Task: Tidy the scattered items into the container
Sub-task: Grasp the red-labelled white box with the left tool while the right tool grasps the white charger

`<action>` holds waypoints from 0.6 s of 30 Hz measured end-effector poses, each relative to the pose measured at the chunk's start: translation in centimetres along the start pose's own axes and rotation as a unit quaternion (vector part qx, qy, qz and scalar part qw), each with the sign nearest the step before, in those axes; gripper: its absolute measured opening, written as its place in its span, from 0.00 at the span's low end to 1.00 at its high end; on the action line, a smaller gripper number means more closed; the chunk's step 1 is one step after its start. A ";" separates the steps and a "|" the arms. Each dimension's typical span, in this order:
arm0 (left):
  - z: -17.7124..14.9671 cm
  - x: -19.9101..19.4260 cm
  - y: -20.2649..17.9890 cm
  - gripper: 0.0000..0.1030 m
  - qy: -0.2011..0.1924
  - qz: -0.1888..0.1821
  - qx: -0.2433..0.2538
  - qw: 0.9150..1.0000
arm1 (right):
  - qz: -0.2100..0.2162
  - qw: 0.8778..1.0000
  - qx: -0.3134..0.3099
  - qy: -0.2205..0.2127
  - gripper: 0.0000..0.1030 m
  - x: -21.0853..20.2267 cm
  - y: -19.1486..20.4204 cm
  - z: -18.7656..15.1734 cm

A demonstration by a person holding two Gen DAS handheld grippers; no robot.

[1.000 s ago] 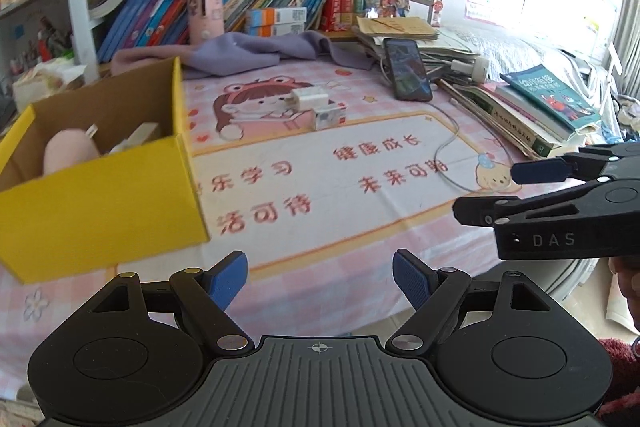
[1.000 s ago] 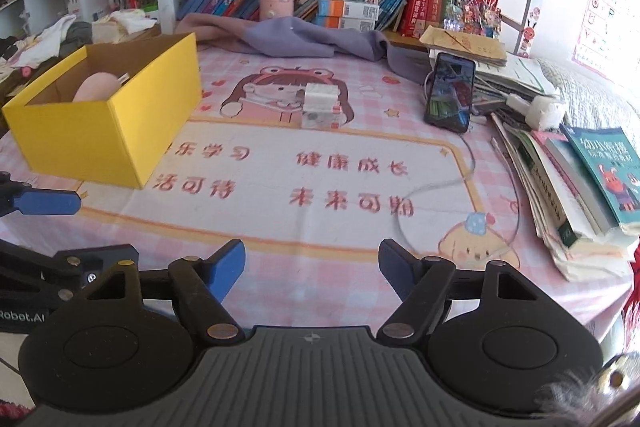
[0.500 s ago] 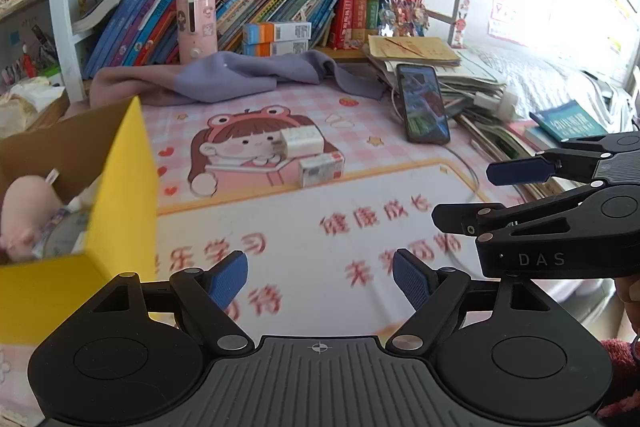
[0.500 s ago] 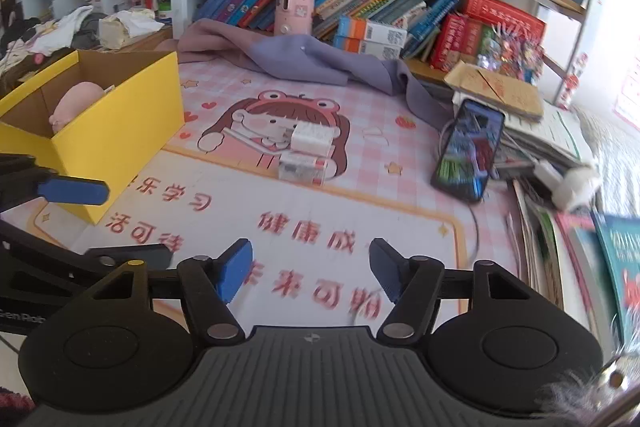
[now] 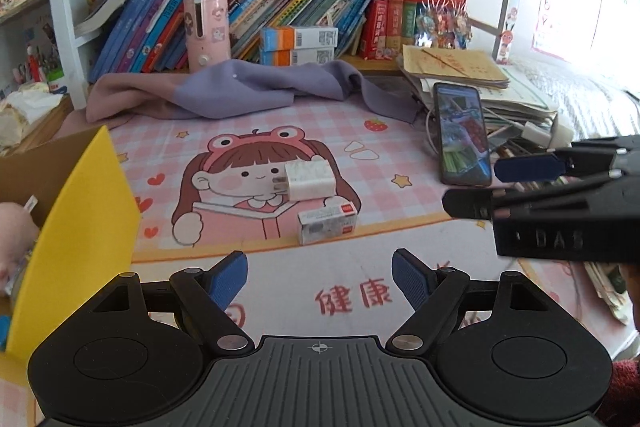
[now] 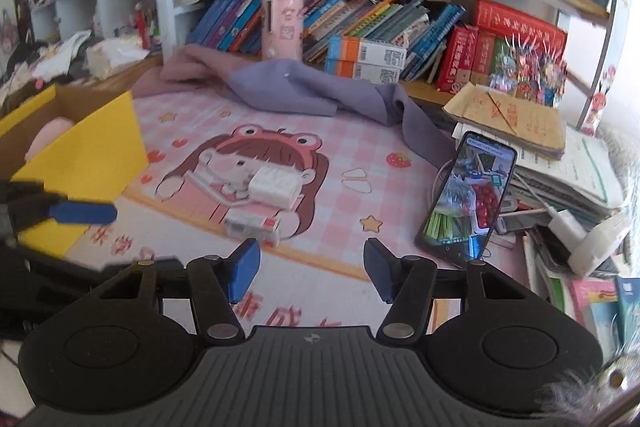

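Observation:
A white charger plug (image 5: 307,180) and a small white-and-red box (image 5: 327,225) lie on the pink cartoon mat, also in the right wrist view as the plug (image 6: 275,187) and the box (image 6: 253,225). A yellow cardboard box (image 5: 76,227) stands at the left with a pink soft toy (image 5: 14,227) inside; it also shows in the right wrist view (image 6: 86,163). My left gripper (image 5: 319,277) is open and empty, just short of the small box. My right gripper (image 6: 306,269) is open and empty, to the right of the small box.
A purple cloth (image 5: 224,91) lies at the back of the mat. A phone (image 5: 462,133) with a cable leans on stacked books and papers (image 6: 560,163) at the right. A bookshelf with a pink canister (image 5: 206,31) stands behind.
Both grippers have moved forward over the mat toward the plug and small box. The yellow box has slid to the left edge of both views. Both stay open.

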State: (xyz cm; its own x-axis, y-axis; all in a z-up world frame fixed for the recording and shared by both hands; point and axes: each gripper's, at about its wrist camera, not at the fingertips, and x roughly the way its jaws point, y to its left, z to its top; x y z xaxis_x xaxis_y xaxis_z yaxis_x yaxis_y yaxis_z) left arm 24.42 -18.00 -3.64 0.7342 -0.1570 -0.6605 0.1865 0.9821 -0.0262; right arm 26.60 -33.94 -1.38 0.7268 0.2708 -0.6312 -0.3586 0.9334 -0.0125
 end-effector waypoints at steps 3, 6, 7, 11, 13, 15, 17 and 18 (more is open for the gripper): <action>0.6 1.6 -0.6 0.79 0.002 0.012 0.006 1.000 | 0.009 1.000 0.023 0.005 0.55 1.6 -1.3 0.8; 0.9 3.5 -0.9 0.74 0.008 0.024 0.004 1.000 | 0.014 0.999 0.041 0.013 0.55 3.3 -2.2 1.4; 1.0 4.1 -1.0 0.67 0.010 0.027 0.004 1.000 | 0.016 0.999 0.045 0.017 0.55 4.0 -2.4 1.5; 1.4 6.5 -1.3 0.63 0.018 0.046 -0.005 0.999 | 0.018 0.998 0.061 0.025 0.55 6.0 -3.5 2.5; 1.7 7.4 -1.6 0.64 0.020 0.038 -0.013 0.999 | 0.019 0.997 0.067 0.022 0.55 6.6 -4.1 3.0; 1.8 8.1 -2.1 0.65 0.020 0.033 -0.011 0.999 | 0.021 0.997 0.067 0.020 0.55 7.2 -4.4 3.6; 1.8 9.0 -2.6 0.66 0.023 0.034 -0.006 0.999 | 0.022 0.998 0.063 0.019 0.55 7.7 -4.6 3.9; 1.8 9.4 -2.8 0.66 0.024 0.039 -0.005 0.999 | 0.022 0.998 0.060 0.019 0.55 8.0 -4.7 4.1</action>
State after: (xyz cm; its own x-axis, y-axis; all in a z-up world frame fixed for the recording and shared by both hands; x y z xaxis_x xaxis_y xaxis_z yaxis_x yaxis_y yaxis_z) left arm 32.02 -22.40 -8.42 0.7138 -0.0757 -0.6962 0.1239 0.9921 0.0191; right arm 36.49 -35.17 -3.17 0.6878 0.3058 -0.6584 -0.3156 0.9427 0.1083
